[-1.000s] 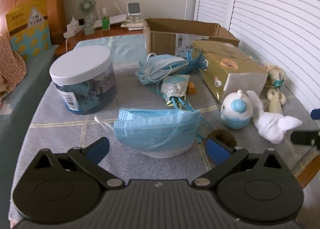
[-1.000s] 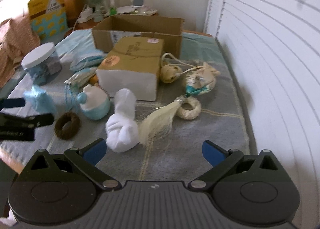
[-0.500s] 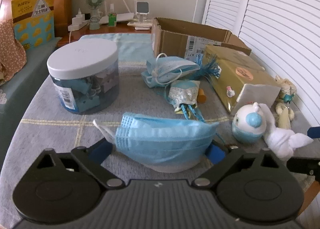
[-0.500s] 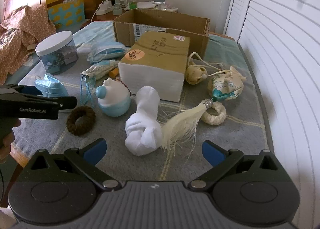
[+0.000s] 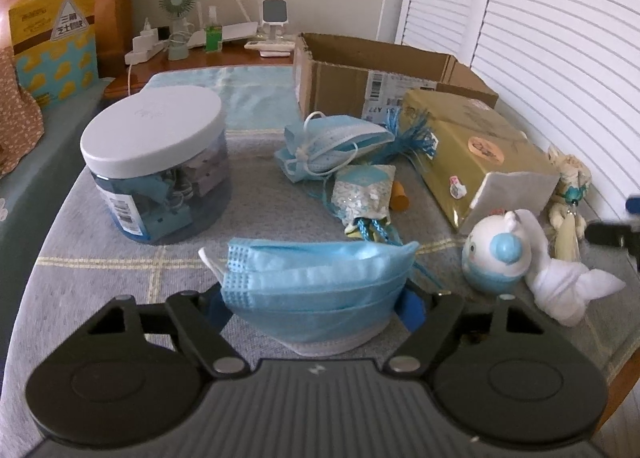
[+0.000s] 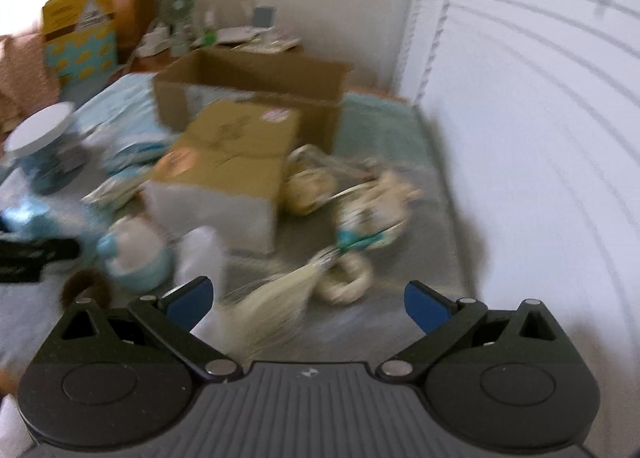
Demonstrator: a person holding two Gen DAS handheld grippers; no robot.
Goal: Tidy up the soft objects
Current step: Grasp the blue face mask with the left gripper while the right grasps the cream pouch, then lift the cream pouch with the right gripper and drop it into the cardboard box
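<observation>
A light blue face mask lies on the grey blanket between the fingers of my left gripper. Its jaws are closing, and the blue pads stand right at the mask's two ends without clearly squeezing it. A second bundle of masks lies farther back, beside a patterned sachet. The right wrist view is blurred by motion. My right gripper is open and holds nothing, hovering over a cream tassel and a knotted white cloth.
A clear jar with a white lid stands at the left. At the back are an open cardboard box and a gold tissue pack. A round blue-white toy, a woven ring and a brown hair tie lie about.
My left gripper has come up to the blue mask and its fingers have narrowed around it. The right gripper has swung to the right, blurring its view.
</observation>
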